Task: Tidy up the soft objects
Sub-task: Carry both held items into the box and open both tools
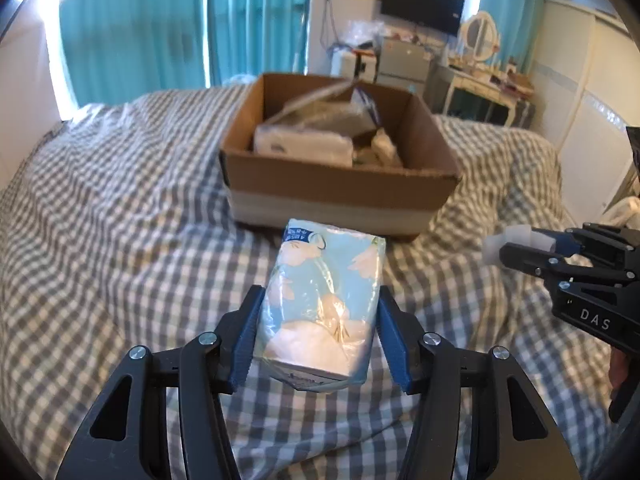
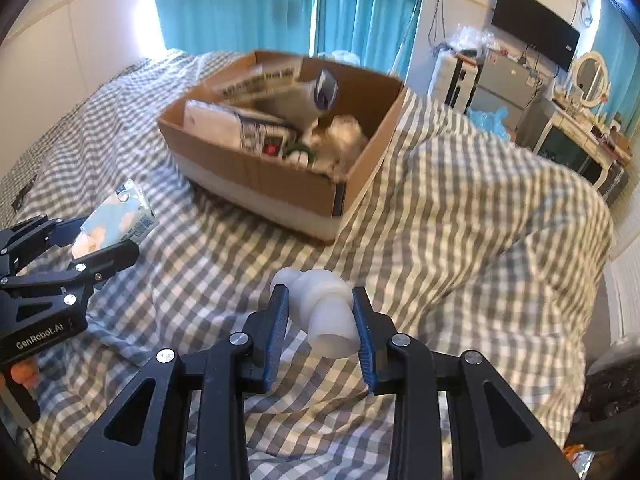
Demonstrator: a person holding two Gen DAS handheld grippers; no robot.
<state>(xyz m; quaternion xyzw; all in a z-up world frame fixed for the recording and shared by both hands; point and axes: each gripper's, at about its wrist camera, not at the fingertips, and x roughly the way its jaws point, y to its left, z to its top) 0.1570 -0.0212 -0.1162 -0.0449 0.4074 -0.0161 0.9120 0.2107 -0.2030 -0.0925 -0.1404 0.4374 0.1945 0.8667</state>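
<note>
Left gripper (image 1: 320, 332): both blue pads pressed against the sides of a tissue pack (image 1: 322, 300), which is held lengthwise above the bedding; also seen from the right wrist view at 9 o'clock (image 2: 106, 240).
Tissue pack: pale blue plastic wrap with white flower print, far end pointing to 12 o'clock toward the cardboard box (image 1: 340, 184).
Right gripper (image 2: 320, 322): jaws narrowed onto a white squishy toy (image 2: 322, 304), pads touching both of its sides; in the left wrist view it enters at 3 o'clock (image 1: 516, 250) with the toy's pale end sticking out past the fingertips.
White squishy toy: translucent, lumpy, with a flat round end facing the camera.
Cardboard box: open-topped, resting on the checked duvet (image 2: 460, 220) at 12 o'clock from both grippers, apart from both held items; it holds several plastic-wrapped packs (image 1: 304, 144), details blurred.
Checked duvet: grey and white, rumpled, humped at 2 o'clock in the right wrist view.
Background: teal curtains (image 1: 160, 28) at 11 o'clock, a wall-mounted screen (image 1: 422, 4) at 1 o'clock.
</note>
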